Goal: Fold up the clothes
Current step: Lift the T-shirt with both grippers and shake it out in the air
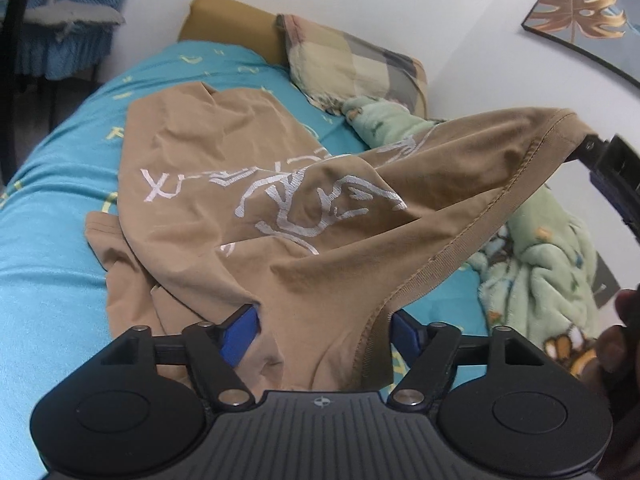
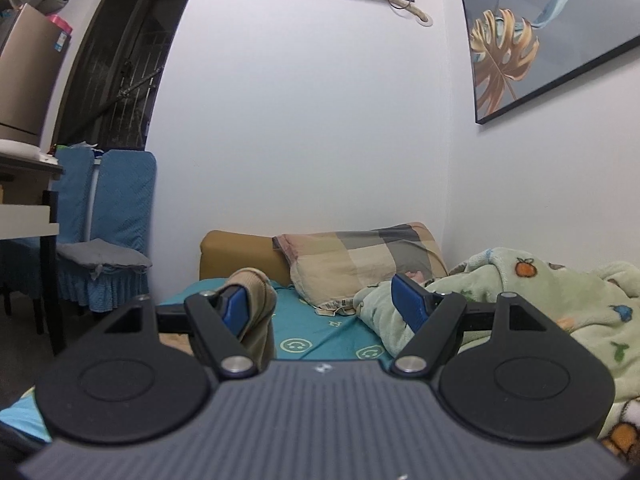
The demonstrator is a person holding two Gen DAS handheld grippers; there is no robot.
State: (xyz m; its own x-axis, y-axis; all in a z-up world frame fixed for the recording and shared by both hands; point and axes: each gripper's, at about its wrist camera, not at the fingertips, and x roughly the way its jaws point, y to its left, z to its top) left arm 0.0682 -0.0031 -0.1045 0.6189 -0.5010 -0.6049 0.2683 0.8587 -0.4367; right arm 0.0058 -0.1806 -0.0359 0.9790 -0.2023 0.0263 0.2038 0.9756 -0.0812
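Clearly the tan shirt is mid-spread on the teal bed, so it can lie flat before folding. Its collar end drapes between the left gripper fingers, which stand wide and press nothing. Meanwhile the right gripper, also wide, carries a shirt edge hooked over its left finger, keeping that side lifted

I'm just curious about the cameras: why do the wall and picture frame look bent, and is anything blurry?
Left wrist view: fisheye lens bows the framed leaf picture at the edge; the tan shirt is sharp, evenly lit. Right wrist view: the wall corner curves likewise; the gripper body nearest the lens looks soft; no strong glare.
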